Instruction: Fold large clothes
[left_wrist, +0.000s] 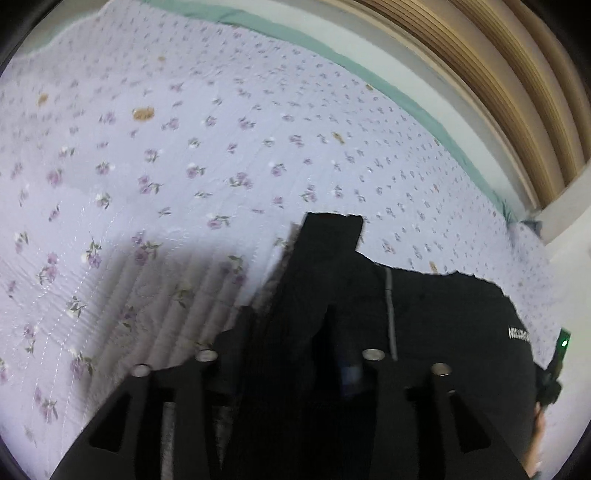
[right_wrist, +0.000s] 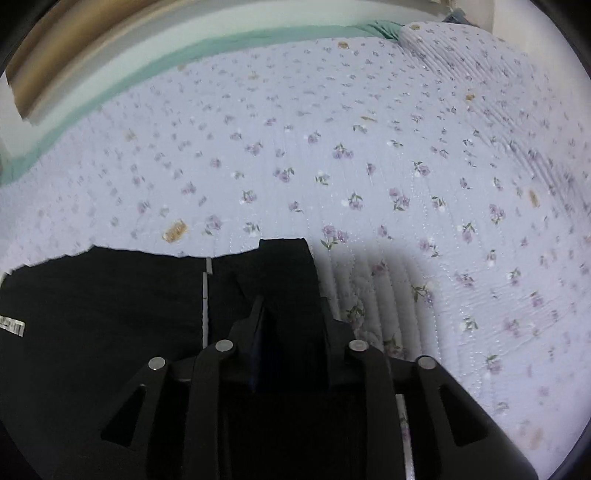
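A black garment (left_wrist: 450, 317) with a grey zip and a small white logo hangs between my two grippers above the bed. My left gripper (left_wrist: 288, 325) is shut on one top corner of it; black cloth sticks up past the fingers. In the right wrist view the same black garment (right_wrist: 110, 295) stretches to the left, with a white label near the left edge. My right gripper (right_wrist: 291, 317) is shut on the other top corner, and a black fold stands up between its fingers. The garment's lower part is hidden below both views.
A lilac quilted bedspread (left_wrist: 221, 147) with small purple flowers and a few brown spots covers the bed, also in the right wrist view (right_wrist: 369, 166). A green sheet edge (left_wrist: 369, 70) and a ribbed wooden headboard (left_wrist: 498, 74) lie beyond. The other gripper's green light (left_wrist: 564, 343) shows at the right edge.
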